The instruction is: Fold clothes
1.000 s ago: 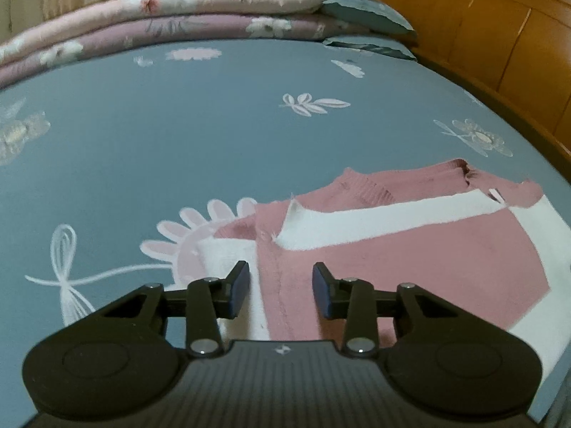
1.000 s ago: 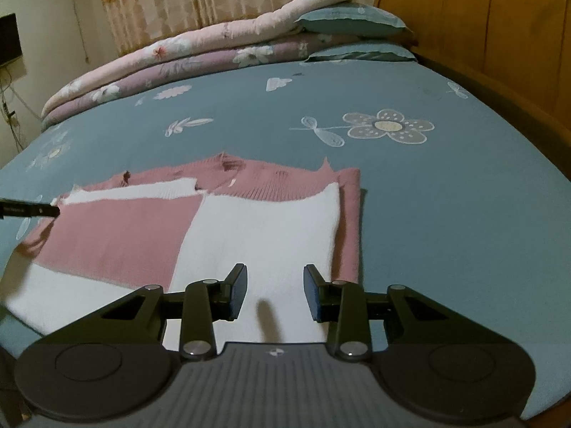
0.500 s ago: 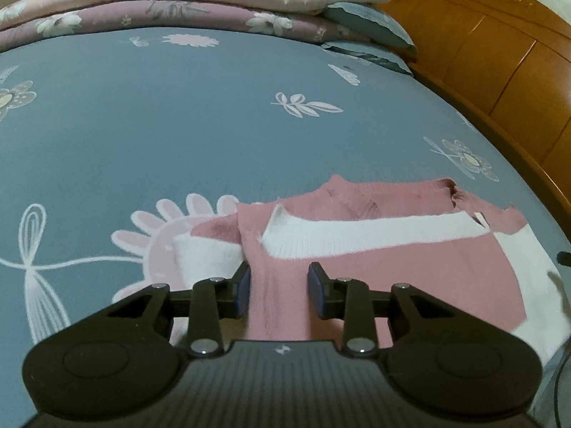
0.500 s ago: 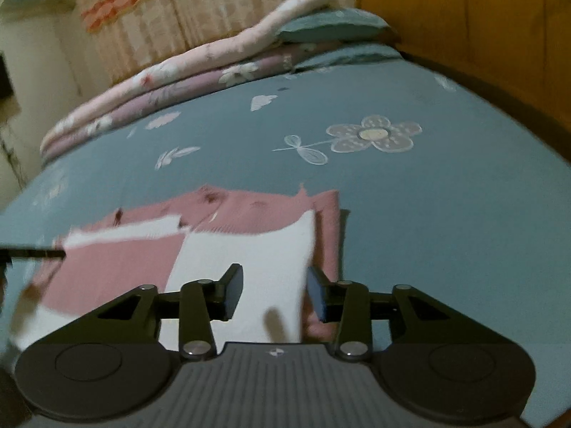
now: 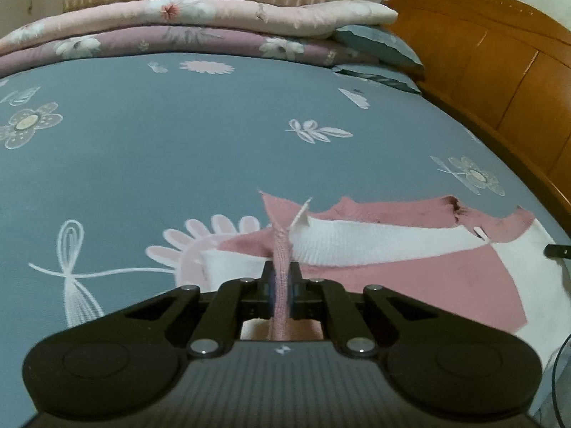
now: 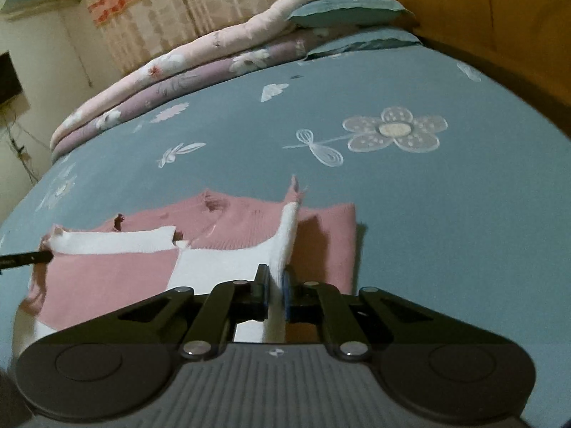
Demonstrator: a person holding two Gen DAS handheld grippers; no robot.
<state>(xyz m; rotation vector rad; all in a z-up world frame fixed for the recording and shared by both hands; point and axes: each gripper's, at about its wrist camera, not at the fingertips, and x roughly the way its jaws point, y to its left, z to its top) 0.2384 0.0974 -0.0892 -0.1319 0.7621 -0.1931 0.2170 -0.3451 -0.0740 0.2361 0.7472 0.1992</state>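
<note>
**Both tongs pinch the near edge of the sweater on the bed**

A pink and white knitted sweater [image 5: 410,278] lies partly folded on the blue bed sheet [image 5: 160,164], which is printed with white and pink flowers and leaves. The garment sits at the near side of the bed, spread flat apart from the two places where it is gripped.

The left tongs [image 5: 282,292] are closed tight on a pink fold of the sweater's left edge. The cloth rises between the jaws as a thin upright ridge, and a white sleeve corner sticks up just behind it. In the right wrist view the tip of the left tongs shows as a dark bar at the sweater's far left edge.

The right tongs [image 6: 274,292] are closed on a white fold of the sweater [image 6: 107,278] toward its right side, lifting it into a narrow ridge, with a pink strip of the garment lying flat on the sheet just to the right.

At the far side of the bed lie stacked quilts [image 5: 178,28], pale pink over mauve, with a teal pillow [image 6: 342,10] at their end beside the wooden headboard [image 5: 499,71]. Patterned curtains [image 6: 185,10] hang behind the quilts.
</note>
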